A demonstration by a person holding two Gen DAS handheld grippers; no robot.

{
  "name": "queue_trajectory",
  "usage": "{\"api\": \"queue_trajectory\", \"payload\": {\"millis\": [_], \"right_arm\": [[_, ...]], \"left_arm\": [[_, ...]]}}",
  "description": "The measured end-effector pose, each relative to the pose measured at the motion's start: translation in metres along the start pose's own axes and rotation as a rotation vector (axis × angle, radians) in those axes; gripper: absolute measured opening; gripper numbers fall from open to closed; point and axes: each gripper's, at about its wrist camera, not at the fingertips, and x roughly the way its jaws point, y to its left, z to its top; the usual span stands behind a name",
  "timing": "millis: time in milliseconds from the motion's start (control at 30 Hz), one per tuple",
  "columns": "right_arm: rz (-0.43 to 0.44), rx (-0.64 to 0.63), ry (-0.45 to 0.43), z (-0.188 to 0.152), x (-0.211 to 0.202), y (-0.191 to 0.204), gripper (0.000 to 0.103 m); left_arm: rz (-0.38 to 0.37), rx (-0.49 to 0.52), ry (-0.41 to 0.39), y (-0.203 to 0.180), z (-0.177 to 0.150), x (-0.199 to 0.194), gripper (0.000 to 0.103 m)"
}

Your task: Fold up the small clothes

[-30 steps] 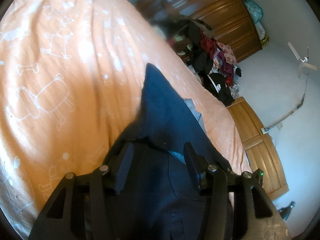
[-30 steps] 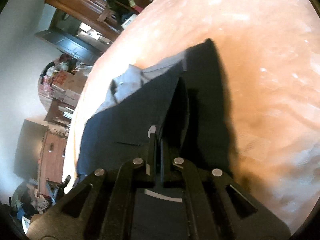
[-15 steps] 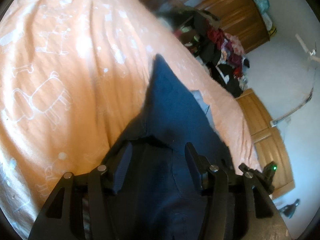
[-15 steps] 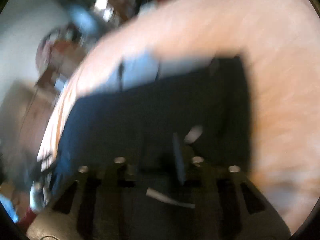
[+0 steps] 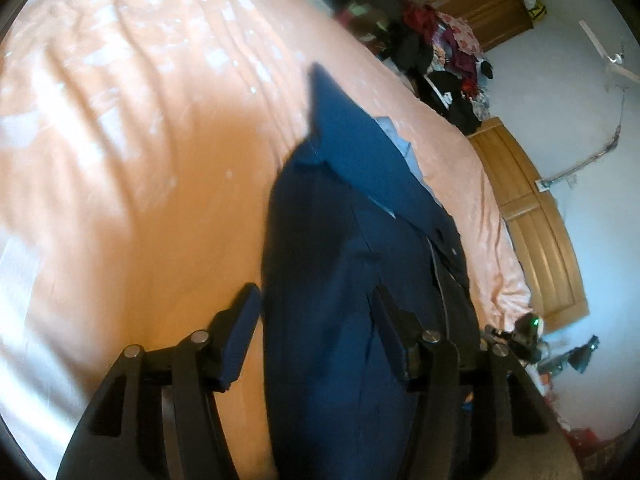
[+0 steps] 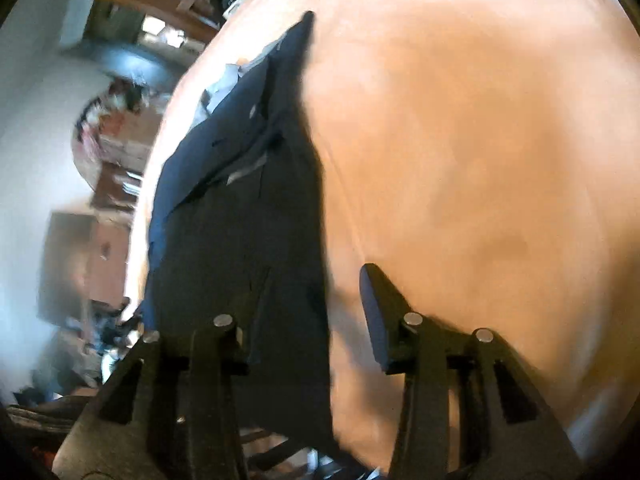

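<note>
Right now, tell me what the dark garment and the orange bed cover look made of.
Dark garment: matte navy woven cloth, probably cotton blend; it drapes in soft folds without shine. Orange bed cover: thin smooth fabric, slightly glossy, with fine wrinkles and a faint white print.

A bed under an orange sheet fills most of both views. In the left wrist view the sheet shows faint white printed marks and long wrinkles toward the upper left. A dark blue garment lies flat on it, running from the lower centre up to a point near the frame's middle top; in the right wrist view it sits left of centre. A pale blue cloth peeks out along its right edge.
</note>
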Motion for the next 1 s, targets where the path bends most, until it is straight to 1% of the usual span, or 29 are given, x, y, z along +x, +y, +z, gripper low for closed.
{"api": "queue_trajectory", "payload": {"millis": [67, 167, 233, 300, 433, 700, 833, 1000], "right_arm": [[0.027, 0.007, 0.030, -0.025, 0.000, -0.003, 0.042], [0.041, -0.014, 0.079, -0.047, 0.007, 0.001, 0.042], [0.054, -0.016, 0.081, -0.050, 0.006, 0.004, 0.043], [0.066, -0.031, 0.103, -0.052, 0.006, 0.008, 0.044], [0.048, -0.083, 0.168, -0.057, 0.025, 0.024, 0.047], [0.111, -0.055, 0.189, -0.075, 0.035, 0.024, 0.051], [0.124, -0.062, 0.197, -0.084, 0.039, 0.031, 0.056], [0.135, -0.040, 0.186, -0.083, 0.039, 0.028, 0.056]], "left_arm": [[-0.009, -0.008, 0.004, -0.001, -0.009, -0.005, 0.060], [-0.034, -0.022, 0.007, -0.004, -0.018, -0.008, 0.062], [-0.051, -0.031, 0.015, -0.006, -0.022, -0.009, 0.063], [-0.060, -0.036, 0.029, -0.006, -0.027, -0.009, 0.063], [-0.069, -0.024, 0.054, -0.006, -0.035, -0.015, 0.063], [-0.090, 0.016, 0.108, -0.011, -0.051, -0.019, 0.063], [-0.106, 0.032, 0.139, -0.014, -0.053, -0.023, 0.063], [-0.084, 0.083, 0.190, -0.019, -0.061, -0.025, 0.063]]}}
